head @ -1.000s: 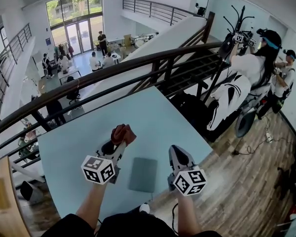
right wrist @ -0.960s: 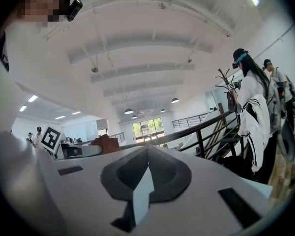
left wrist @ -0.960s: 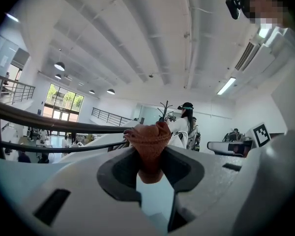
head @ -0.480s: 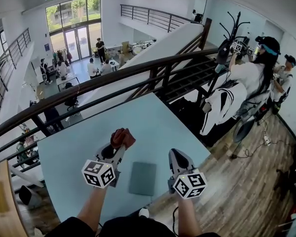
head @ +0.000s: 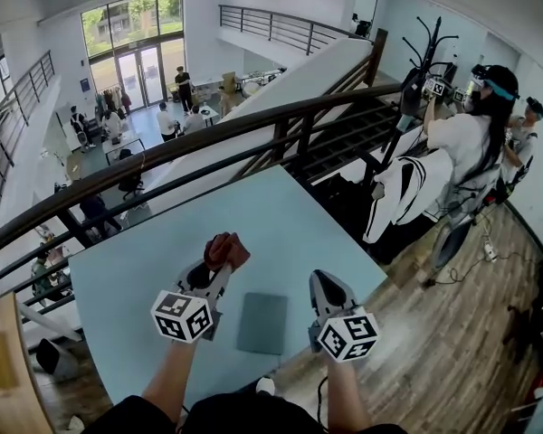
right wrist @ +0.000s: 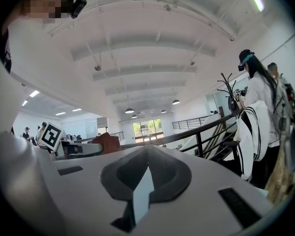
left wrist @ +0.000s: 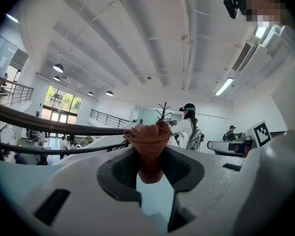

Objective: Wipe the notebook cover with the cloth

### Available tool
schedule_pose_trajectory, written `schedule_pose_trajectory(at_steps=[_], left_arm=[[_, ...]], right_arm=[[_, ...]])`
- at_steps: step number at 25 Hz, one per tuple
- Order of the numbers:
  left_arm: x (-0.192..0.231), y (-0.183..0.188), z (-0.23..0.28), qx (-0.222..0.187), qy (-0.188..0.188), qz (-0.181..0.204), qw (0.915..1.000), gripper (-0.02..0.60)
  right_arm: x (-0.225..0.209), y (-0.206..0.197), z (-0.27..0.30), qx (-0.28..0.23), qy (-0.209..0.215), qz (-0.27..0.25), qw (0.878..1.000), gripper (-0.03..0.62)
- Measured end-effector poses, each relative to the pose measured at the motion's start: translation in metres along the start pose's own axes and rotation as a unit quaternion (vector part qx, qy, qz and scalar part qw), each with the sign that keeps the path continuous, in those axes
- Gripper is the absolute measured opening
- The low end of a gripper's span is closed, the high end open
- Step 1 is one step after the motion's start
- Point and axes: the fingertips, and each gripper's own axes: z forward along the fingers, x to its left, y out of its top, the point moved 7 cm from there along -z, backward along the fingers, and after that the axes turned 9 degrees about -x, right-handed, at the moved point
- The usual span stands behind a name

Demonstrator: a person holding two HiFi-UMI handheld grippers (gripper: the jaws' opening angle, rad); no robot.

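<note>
A grey-green notebook (head: 262,323) lies flat on the pale blue table (head: 281,224), near its front edge. My left gripper (head: 219,262) is held above the table to the left of the notebook, shut on a bunched reddish-brown cloth (head: 226,250). That cloth (left wrist: 150,144) sticks up between the jaws in the left gripper view. My right gripper (head: 324,286) hovers just right of the notebook, jaws shut with nothing between them. From the right gripper view, the cloth (right wrist: 107,142) and the left gripper show at the left.
A dark metal railing (head: 253,125) runs along the table's far side, over a drop to a lower floor. A person (head: 462,143) stands at the right beside a coat rack (head: 430,52). Wooden floor (head: 452,351) lies right of the table.
</note>
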Motion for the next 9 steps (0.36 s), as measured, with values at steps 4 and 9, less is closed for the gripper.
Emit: schedule_pose_trajectory(at_steps=[4, 9], left_arm=[[0.0013, 0.001, 0.001, 0.001, 0.001, 0.0, 1.0, 0.127], [-0.0003, -0.0031, 0.0027, 0.004, 0.001, 0.001, 1.0, 0.127]], right_arm=[[0.0007, -0.0003, 0.0022, 0.004, 0.001, -0.005, 1.0, 0.006], [-0.0029, -0.0025, 0.0004, 0.006, -0.002, -0.008, 1.0, 0.006]])
